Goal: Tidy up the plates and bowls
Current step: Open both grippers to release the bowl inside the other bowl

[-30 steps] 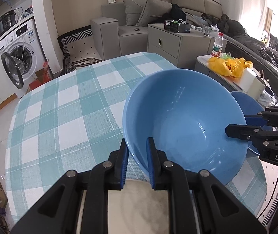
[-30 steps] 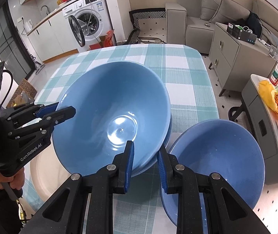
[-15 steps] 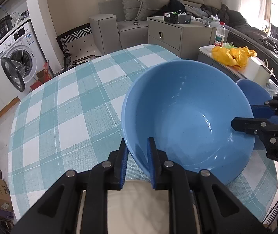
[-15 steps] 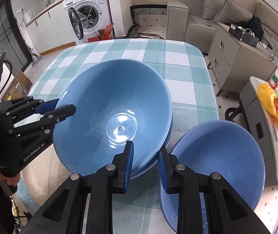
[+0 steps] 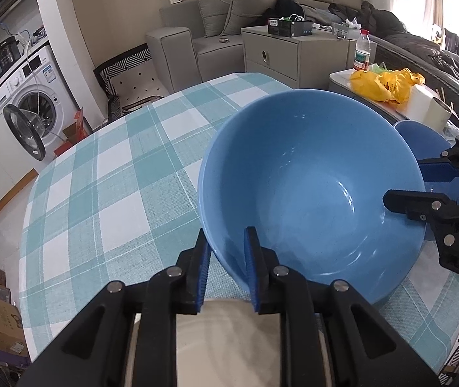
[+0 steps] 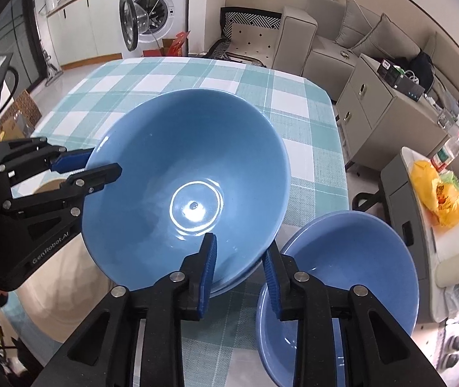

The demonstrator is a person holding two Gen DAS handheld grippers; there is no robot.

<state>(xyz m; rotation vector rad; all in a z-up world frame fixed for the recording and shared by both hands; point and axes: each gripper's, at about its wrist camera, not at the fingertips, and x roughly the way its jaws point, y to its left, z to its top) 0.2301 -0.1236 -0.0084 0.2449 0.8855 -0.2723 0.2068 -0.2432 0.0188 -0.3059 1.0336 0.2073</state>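
Large blue bowl [image 6: 184, 190] gripped at opposite rims

Its near rim is clamped by the left gripper [image 5: 226, 264] — the right gripper [image 6: 239, 264] has just been opening, rim between the jaws.

Cream plate [image 5: 229, 338] largely hidden beneath left claw [image 5: 226, 267] at 6 o'clock, second blue bowl [image 6: 352, 277] cut off at lower edge, bottle label [image 5: 361, 58] too small to be read

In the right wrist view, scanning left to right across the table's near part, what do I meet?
Left tool gripping the rim → big blue bowl → right tool straddling that bowl's near rim → second blue bowl → yellow bag off the table.
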